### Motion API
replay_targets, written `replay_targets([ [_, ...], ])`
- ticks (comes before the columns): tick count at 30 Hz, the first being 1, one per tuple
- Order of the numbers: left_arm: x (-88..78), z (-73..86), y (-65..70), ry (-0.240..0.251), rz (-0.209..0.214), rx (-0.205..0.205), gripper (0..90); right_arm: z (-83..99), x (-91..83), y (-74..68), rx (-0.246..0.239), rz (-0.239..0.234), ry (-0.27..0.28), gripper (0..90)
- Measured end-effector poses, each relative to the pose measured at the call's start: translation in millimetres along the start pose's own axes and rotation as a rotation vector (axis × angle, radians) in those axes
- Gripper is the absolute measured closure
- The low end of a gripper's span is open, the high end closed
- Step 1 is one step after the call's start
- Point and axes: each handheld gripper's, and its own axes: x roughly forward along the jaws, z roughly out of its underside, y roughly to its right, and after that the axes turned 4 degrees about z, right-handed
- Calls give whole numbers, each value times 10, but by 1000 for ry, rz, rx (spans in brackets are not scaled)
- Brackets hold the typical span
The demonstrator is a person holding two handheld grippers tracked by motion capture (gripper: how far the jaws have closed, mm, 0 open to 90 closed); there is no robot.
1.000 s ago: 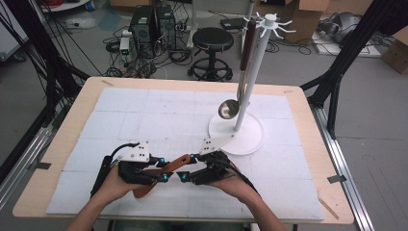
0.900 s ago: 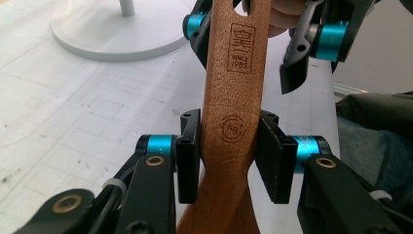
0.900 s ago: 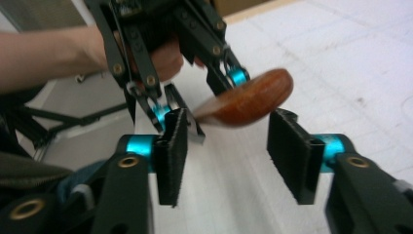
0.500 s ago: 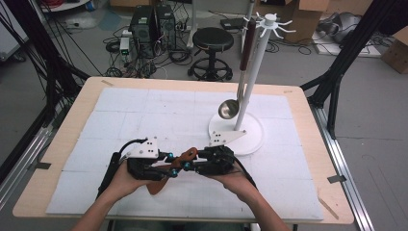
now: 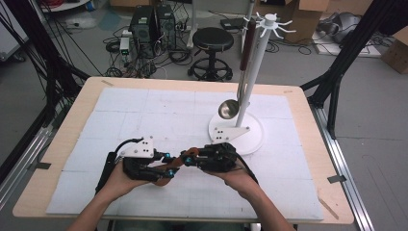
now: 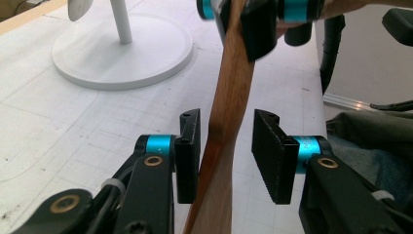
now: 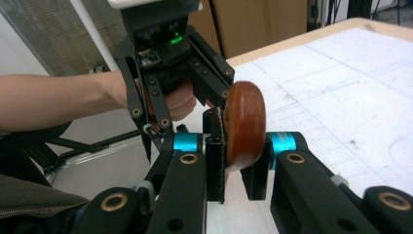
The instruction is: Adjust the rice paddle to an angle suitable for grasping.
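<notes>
Right gripper (image 7: 234,168) just closing, now pinching the wooden spoon (image 6: 229,122) at one end to take it over. Left gripper (image 6: 226,156) spread around the handle, one pad touching, only steadying it above the table (image 5: 288,192).

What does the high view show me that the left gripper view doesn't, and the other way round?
High view: the table edge to edge, the stool, the rack's hooked top. Left gripper view: the left gripper stands open around the wooden handle, with a gap on one side; the right gripper, whose jaws have just been closing, pinches it farther along. Both: the wooden handle and the rack's white base.
</notes>
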Motion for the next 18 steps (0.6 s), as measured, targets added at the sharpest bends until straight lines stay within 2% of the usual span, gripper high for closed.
replay_targets([
  [10,32,-7,28,-2,26,22,670,-191,-80,-98,-89,2,-12,826],
  [15,37,1,34,-9,40,39,754,-194,-60,-124,-102,-8,-5,822],
  [17,25,2,38,-14,60,53,803,-177,-44,-123,-100,-20,6,778],
  [18,25,4,47,-15,55,58,825,-162,-30,-124,-101,-16,3,746],
])
